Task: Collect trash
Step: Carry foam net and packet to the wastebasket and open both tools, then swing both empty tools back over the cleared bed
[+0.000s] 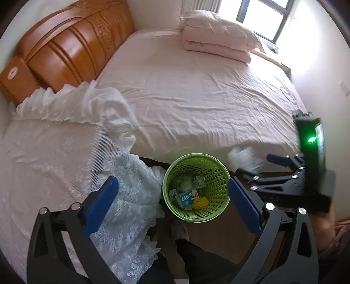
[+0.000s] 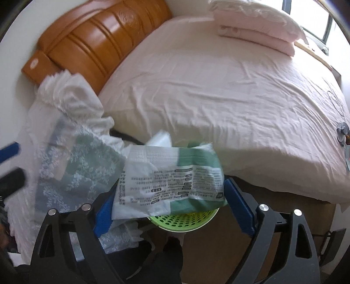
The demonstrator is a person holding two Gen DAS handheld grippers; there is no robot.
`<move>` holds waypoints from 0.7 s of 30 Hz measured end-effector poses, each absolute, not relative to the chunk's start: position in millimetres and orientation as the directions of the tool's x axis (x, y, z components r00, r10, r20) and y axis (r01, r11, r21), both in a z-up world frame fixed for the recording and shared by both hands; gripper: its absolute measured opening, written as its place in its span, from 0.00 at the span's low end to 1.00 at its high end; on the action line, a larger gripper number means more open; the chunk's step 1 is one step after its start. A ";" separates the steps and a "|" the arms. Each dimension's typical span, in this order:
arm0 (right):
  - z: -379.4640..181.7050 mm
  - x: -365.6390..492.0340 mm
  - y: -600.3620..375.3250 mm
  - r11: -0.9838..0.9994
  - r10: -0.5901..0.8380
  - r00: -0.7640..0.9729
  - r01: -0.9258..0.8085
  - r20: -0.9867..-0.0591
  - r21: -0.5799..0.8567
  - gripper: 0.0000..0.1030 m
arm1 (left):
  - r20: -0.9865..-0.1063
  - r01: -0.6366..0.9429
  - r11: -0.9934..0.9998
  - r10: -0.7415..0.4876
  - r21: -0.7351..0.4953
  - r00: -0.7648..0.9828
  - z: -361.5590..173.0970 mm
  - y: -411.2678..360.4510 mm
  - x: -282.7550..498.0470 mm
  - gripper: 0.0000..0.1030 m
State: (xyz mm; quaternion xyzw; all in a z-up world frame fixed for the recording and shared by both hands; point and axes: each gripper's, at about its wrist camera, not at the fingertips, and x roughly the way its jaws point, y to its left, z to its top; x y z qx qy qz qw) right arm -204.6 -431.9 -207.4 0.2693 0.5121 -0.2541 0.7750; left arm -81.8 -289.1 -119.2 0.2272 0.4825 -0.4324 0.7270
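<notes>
One green perforated basket (image 1: 215, 174) stands on the floor at the bed's near edge. Inside it lie one small blue-and-white carton (image 1: 187, 197), one yellow piece (image 1: 200, 203), and several crumpled wrappers (image 1: 198, 181) (too tangled to count exactly). One white-and-green plastic package (image 2: 170, 181) hangs above the basket. One bed (image 1: 186, 91) carries one wooden headboard (image 1: 72, 45), two folded pink quilts (image 1: 216, 44) stacked at its far corner, and one white lace cover (image 1: 54, 153).

pink bed (image 1: 196, 91), wooden headboard (image 1: 72, 43), folded quilt (image 1: 216, 41), lace cloth (image 1: 65, 157), window (image 1: 266, 15)
</notes>
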 end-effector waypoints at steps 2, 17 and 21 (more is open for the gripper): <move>-213.6 -196.7 -428.0 0.728 -0.117 0.317 0.672 -0.941 0.135 0.98 | -0.898 0.841 0.534 -0.408 -0.086 0.167 -117.6 -284.5 -78.4 0.92; -217.3 -193.5 -422.9 0.706 -0.111 0.271 0.699 -0.956 0.116 0.98 | -0.873 0.815 0.576 -0.428 -0.064 0.233 -99.0 -258.9 -70.3 0.92; -192.5 -172.9 -408.5 0.759 -0.142 0.313 0.643 -0.939 0.099 0.98 | -0.849 0.746 0.661 -0.437 -0.080 0.296 -81.1 -227.8 -55.0 0.92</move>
